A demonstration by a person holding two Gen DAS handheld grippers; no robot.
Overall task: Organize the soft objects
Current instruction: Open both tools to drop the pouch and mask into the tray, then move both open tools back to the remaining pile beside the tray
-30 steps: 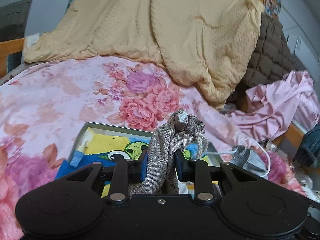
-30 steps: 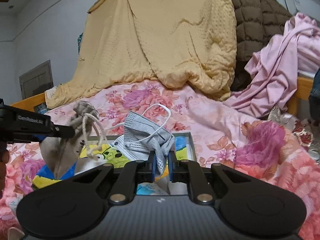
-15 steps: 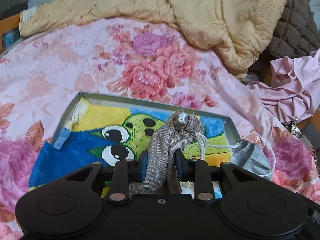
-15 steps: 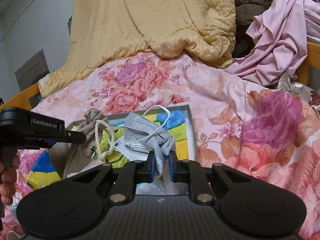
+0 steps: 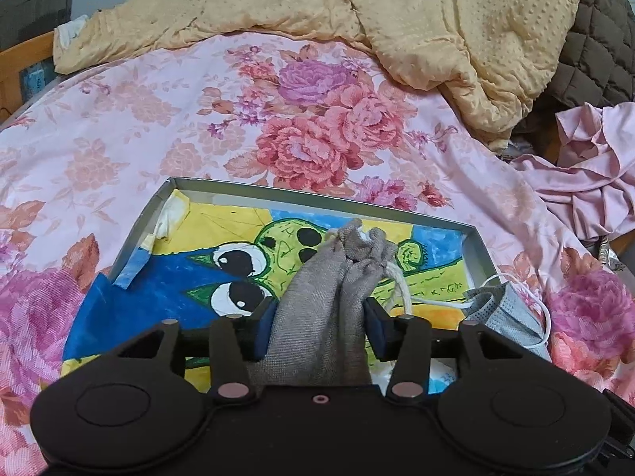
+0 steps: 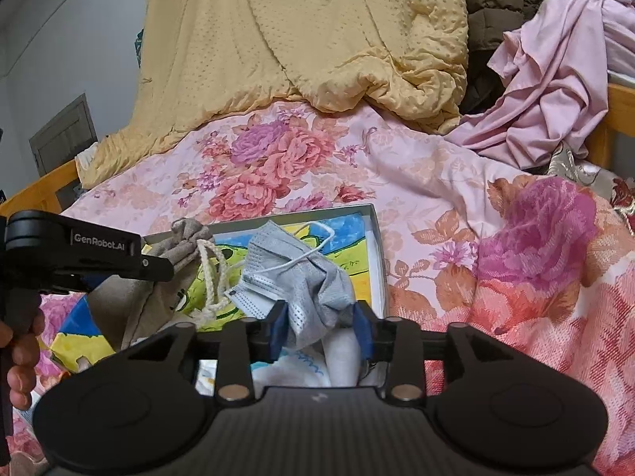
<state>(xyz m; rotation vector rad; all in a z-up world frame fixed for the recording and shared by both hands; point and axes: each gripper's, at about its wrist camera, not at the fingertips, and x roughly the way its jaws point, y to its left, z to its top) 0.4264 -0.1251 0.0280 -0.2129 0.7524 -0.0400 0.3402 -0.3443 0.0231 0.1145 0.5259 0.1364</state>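
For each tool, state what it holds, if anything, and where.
Both tools' jaws are opening. Left tool: pouch between them, mid-body. Right tool: mask, lower edge.

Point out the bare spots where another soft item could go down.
Free: the tray's far-left half, over the cartoon eyes; the floral sheet between tray and yellow blanket. Crowded: the tray's near-right part, where the drawstring pouch and face mask sit between the opening hand-held grippers.

- We see both views lit by soft, even daylight with faint shadows and no glare.
- Fisheye bending curves the edges, and the corners go dark.
- Focus is sharp on the floral bedsheet [image 5: 166, 127], with no motion blur.
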